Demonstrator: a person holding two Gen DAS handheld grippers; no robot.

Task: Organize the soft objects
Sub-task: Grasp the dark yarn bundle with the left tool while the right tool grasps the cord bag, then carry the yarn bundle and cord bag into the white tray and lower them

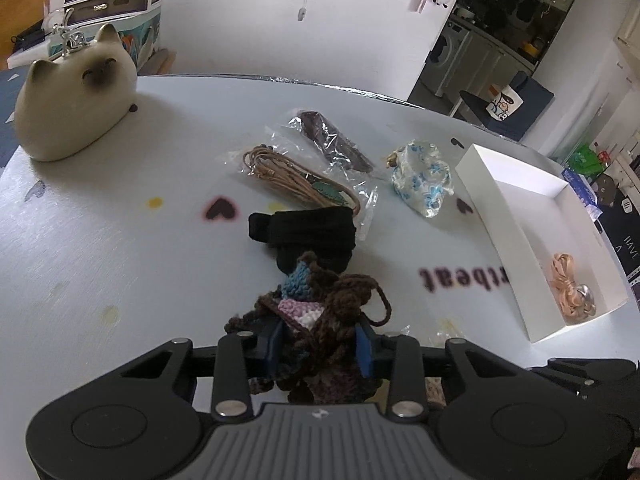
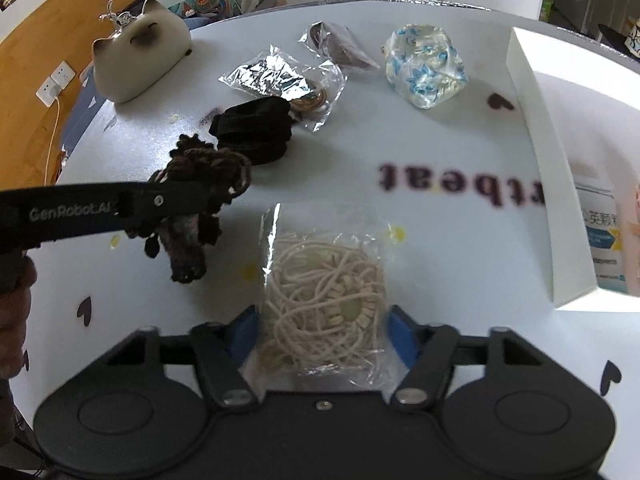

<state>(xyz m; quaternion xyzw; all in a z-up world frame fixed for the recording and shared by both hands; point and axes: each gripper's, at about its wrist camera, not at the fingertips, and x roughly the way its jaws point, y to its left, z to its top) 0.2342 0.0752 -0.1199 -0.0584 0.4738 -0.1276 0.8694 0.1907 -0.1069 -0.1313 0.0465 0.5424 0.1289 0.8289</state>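
My left gripper (image 1: 320, 344) is shut on a brown crochet piece (image 1: 320, 312) with blue and pink patches, held above the table; it also shows in the right wrist view (image 2: 200, 184). My right gripper (image 2: 322, 332) has its jaws on both sides of a clear bag of cream cord (image 2: 324, 304), closed on it. A black fabric roll (image 1: 304, 228) lies ahead. Beyond it lie a bagged tan cord (image 1: 288, 176), a bagged dark item (image 1: 332, 140) and a blue-flowered pouch (image 1: 424, 180). A white box (image 1: 500, 184) at the right holds a peach ribbon (image 1: 568, 288).
A cat-shaped ceramic holder (image 1: 76, 96) stands at the table's far left. The white table (image 1: 120, 240) has heart prints and lettering. A printed packet (image 2: 604, 236) lies in the white box in the right wrist view. A person's hand (image 2: 16, 304) holds the left gripper.
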